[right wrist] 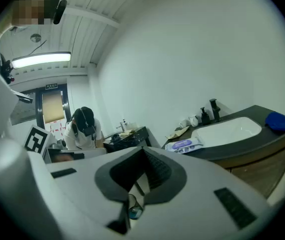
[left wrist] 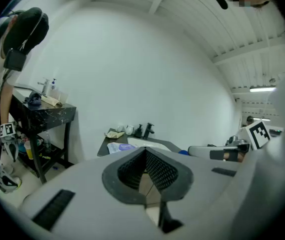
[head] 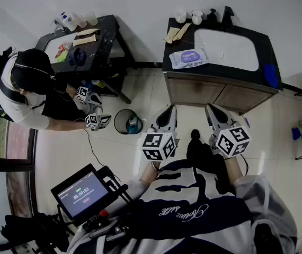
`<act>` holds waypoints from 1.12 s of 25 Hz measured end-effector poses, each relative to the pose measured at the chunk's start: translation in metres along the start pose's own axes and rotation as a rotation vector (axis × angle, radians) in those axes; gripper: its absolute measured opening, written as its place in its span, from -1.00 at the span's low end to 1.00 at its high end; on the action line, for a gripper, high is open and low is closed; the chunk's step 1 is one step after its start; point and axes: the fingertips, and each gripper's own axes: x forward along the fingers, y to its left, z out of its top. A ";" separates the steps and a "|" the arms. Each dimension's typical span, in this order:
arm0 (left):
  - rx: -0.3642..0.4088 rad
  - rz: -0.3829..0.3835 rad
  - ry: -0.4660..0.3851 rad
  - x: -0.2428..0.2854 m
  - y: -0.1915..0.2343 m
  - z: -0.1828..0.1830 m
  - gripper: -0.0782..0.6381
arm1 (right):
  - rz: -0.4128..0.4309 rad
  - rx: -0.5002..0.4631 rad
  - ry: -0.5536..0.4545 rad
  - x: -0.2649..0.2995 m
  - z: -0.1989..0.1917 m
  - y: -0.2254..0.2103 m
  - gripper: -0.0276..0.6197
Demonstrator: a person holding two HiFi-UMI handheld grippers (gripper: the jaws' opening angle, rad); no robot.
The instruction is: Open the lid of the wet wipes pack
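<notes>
**Task item.** I find the wet wipes pack [head: 188,58] lying flat, printed face up, on the dark vanity counter [head: 220,78]. It sits just left of the white basin [head: 228,49], near the counter's front edge. Its long axis runs roughly along that edge, with the basin-side end angled slightly toward the wall.

**Grippers.** The left gripper [head: 169,111] and right gripper [head: 211,110] hang over the floor in front of the cabinet, well apart from the pack. Both point toward the counter. In each gripper's own view the jaws meet at the tips, with nothing between them.

**Limits of view.**
- The lid is too small to make out in any view, so I cannot tell whether it is open or which end it sits at.
- In the left gripper view the gripper body cuts off the pack's lower edge.
- A second person [head: 29,83] stands by the black side table [head: 106,30], partly cut off at the head view's left edge.
</notes>
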 end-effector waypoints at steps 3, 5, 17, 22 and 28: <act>-0.068 0.040 -0.027 0.039 0.006 0.017 -0.79 | 0.016 -0.055 0.026 0.019 0.027 -0.036 -0.92; -0.086 0.069 -0.030 0.072 0.015 0.025 -0.79 | 0.037 -0.070 0.038 0.041 0.040 -0.063 -0.92; -0.108 0.152 0.092 0.179 0.033 0.016 -0.79 | 0.129 -0.056 0.169 0.129 0.036 -0.152 -0.92; -0.108 0.161 0.167 0.195 0.049 0.002 -0.79 | 0.131 -0.120 0.238 0.166 0.014 -0.172 -0.92; -0.141 0.129 0.235 0.232 0.079 -0.008 -0.79 | 0.154 -0.233 0.296 0.209 0.003 -0.181 -0.92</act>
